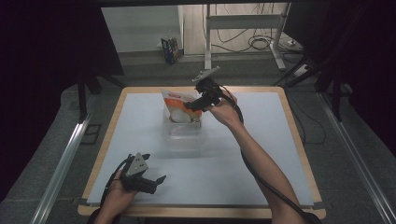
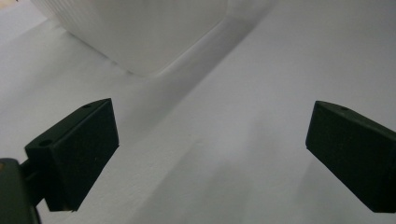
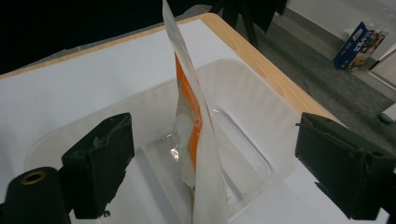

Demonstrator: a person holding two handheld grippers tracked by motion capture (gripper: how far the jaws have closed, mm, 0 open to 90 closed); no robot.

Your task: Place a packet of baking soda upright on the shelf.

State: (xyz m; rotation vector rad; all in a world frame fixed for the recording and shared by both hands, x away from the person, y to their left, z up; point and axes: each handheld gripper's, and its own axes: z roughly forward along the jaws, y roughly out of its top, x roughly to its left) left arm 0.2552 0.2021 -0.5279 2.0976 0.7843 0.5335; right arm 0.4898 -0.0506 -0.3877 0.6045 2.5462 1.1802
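White surface (image 1: 261, 154) with wood rim; clear plastic tub (image 1: 183, 131) just past centre toward 12 o'clock; orange-and-white snack pouch (image 3: 194, 121) stands upright inside it, edge-on between the right gripper's (image 1: 192, 106) jaws, which are spread wide and not pressing it; looks like the release step, pouch placed; next: lift clear without tipping it. Left gripper (image 1: 156, 179) at 7 o'clock, jaws open, empty.

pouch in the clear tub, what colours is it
White with orange print; the pouch shows best in the right gripper view.
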